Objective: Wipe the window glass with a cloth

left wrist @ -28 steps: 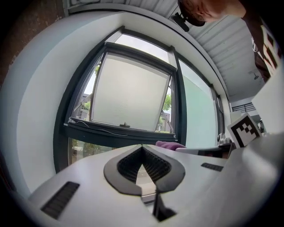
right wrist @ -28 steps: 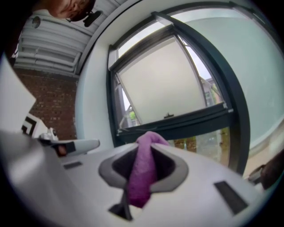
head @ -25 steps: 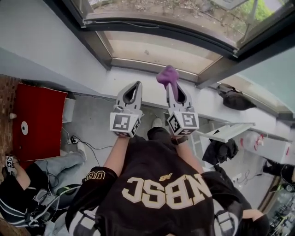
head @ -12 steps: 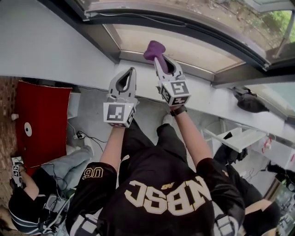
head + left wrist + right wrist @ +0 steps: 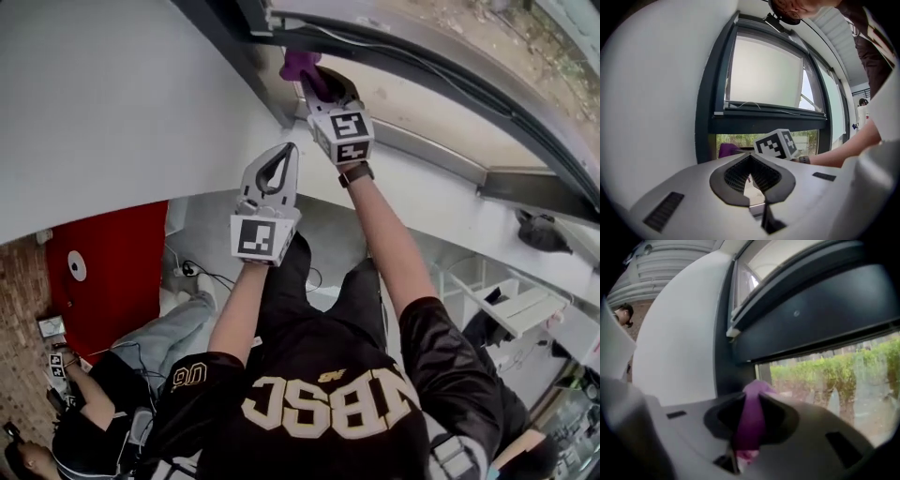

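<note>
Two grippers, held up at the window (image 5: 765, 70). Right gripper (image 5: 309, 84): clamped tight on a purple cloth (image 5: 298, 64), with the bunched end sticking out past the tips. Cloth end up at the lower glass (image 5: 825, 380), in the corner just beside the dark frame (image 5: 825, 310); touching or not, cannot tell. Left gripper (image 5: 278, 159): lower, near the white wall (image 5: 112, 112), tips pressed together with nothing between, apart from the glass. Behind the glass, green bushes (image 5: 862, 357).
</note>
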